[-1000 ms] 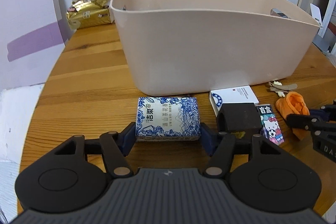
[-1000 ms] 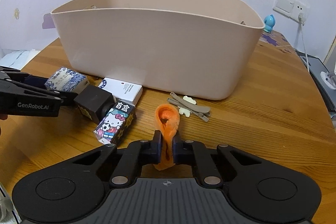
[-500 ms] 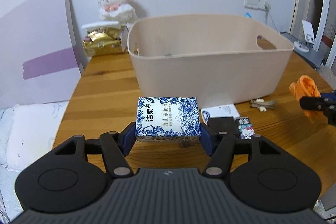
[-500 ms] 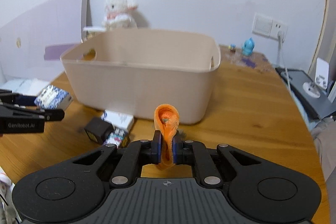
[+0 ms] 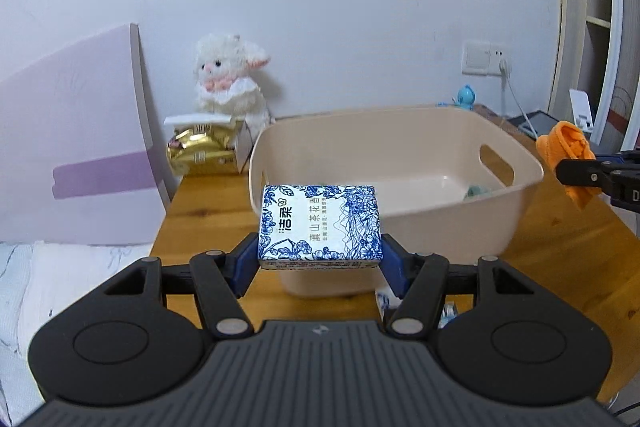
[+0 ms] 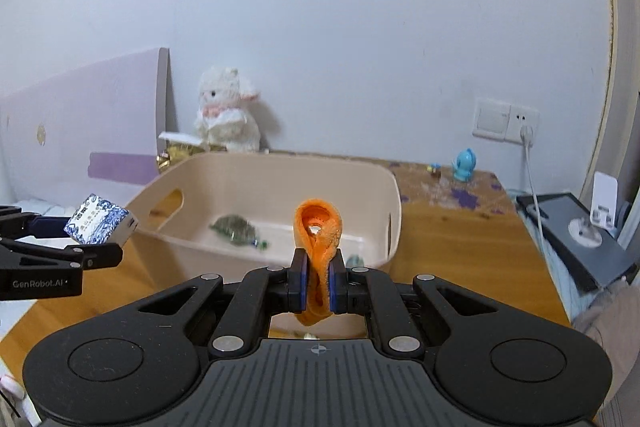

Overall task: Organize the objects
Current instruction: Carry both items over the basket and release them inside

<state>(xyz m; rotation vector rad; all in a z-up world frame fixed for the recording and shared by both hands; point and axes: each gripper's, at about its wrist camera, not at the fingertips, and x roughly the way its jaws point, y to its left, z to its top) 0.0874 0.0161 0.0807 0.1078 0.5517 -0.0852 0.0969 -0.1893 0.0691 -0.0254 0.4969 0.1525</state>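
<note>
Left claw [image 5: 320, 259] grips the tissue pack [image 5: 320, 223], right claw [image 6: 318, 281] the orange cloth [image 6: 318, 227], both short of the bin [image 6: 394, 195] at twelve o'clock; deposits pending.

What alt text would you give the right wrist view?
The right gripper pinches a folded orange cloth above the near rim of a beige plastic basket on a wooden table. At left, the left gripper holds a blue-and-white tissue pack.

Both tongs have risen off the table [image 5: 560, 247], carrying tissue pack [image 5: 320, 223] and orange cloth [image 6: 318, 227] above the bin [image 6: 276, 183].
</note>
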